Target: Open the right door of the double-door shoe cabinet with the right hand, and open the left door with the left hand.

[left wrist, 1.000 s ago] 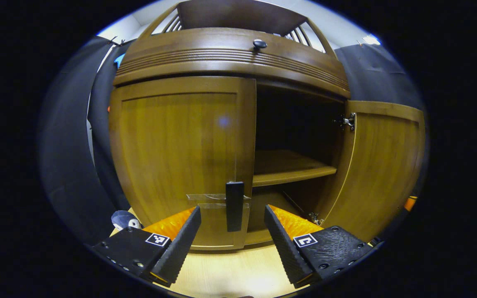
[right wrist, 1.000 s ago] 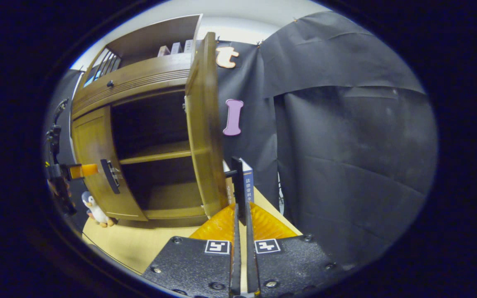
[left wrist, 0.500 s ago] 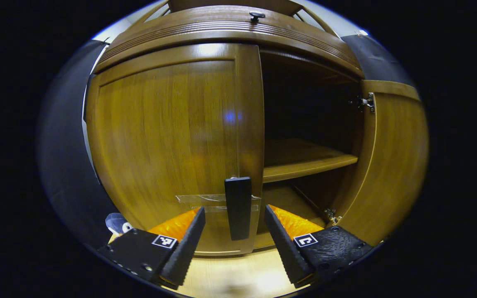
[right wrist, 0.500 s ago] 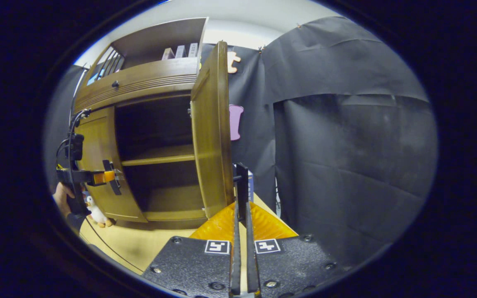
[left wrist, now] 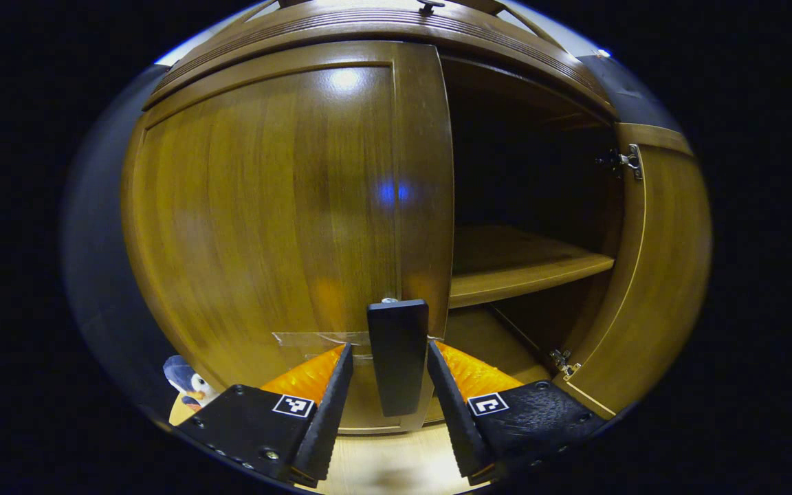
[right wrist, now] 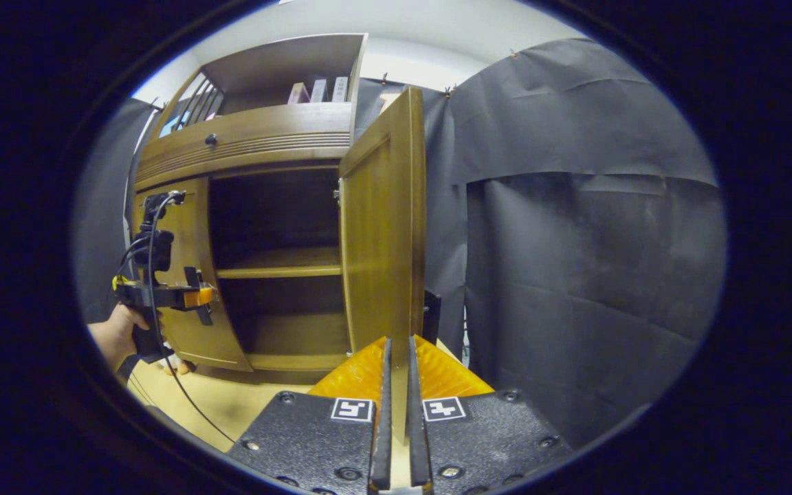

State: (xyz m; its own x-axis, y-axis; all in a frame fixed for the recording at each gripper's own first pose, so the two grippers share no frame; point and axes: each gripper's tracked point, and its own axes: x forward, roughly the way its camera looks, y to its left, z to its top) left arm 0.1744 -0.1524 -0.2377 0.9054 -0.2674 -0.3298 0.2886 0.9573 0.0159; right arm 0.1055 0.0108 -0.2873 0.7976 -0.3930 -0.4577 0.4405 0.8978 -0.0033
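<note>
In the left gripper view the shoe cabinet's left door [left wrist: 286, 206] is closed. Its black handle [left wrist: 397, 356] stands between my left gripper's [left wrist: 388, 357] fingers, which are open with a narrow gap on each side. The right door [left wrist: 657, 268] stands swung open beside the dark inside and its shelf [left wrist: 520, 265]. In the right gripper view the right door [right wrist: 379, 240] is open toward me, and its black handle [right wrist: 432, 316] shows just past the door's edge. My right gripper [right wrist: 396, 344] is shut to a thin slit below that edge, with the handle off to its right. A hand [right wrist: 117, 330] holds the left gripper [right wrist: 196, 297] at the left door.
A drawer with a dark knob [right wrist: 211, 140] tops the cabinet, with an open shelf of books [right wrist: 319, 89] above it. A penguin toy [left wrist: 190, 385] sits on the pale wooden floor [right wrist: 224, 402] by the left door. Black cloth [right wrist: 575, 261] hangs to the right.
My left gripper moved up to the left door and its fingers narrowed around the handle. The right door swung wider, and its handle left the right gripper's fingers.
</note>
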